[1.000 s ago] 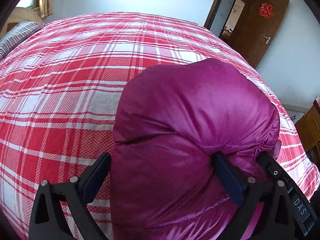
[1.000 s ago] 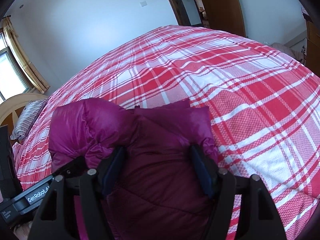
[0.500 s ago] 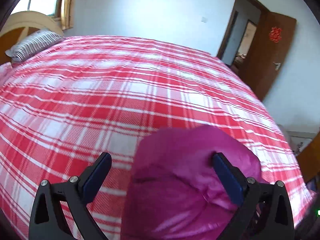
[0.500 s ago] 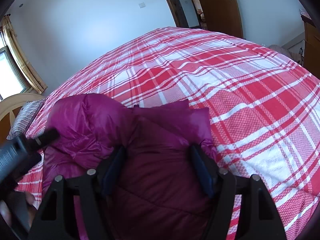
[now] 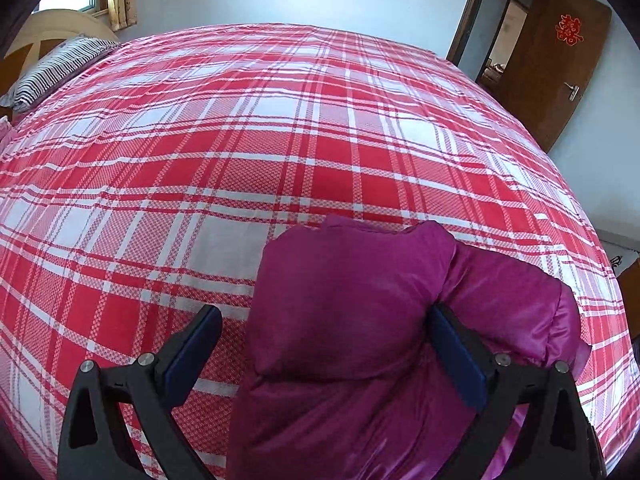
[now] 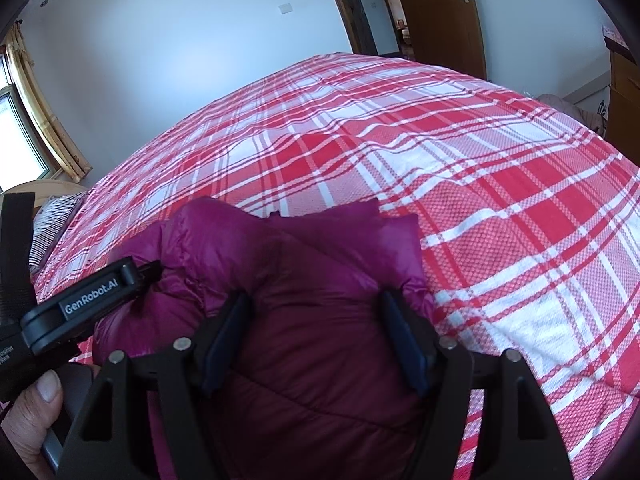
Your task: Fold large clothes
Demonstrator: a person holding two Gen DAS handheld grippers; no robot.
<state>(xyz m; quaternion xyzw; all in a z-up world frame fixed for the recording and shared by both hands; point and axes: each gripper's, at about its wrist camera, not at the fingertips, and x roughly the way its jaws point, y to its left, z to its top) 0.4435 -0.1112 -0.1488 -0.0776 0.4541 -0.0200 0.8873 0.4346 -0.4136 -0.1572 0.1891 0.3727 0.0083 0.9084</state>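
While both grippers flank it, the puffy magenta quilted down jacket [image 5: 352, 320] lies bunched on the red-and-white plaid bedspread [image 5: 240, 160].
Left gripper [image 5: 324, 344] gapes wide; right gripper [image 6: 316, 340] pinches padding. Light, slick, springy: best grasped at seams or hem.

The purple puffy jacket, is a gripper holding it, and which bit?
The right gripper grips the purple jacket around a thick folded bundle of it. The left gripper is open; only one finger touches it.
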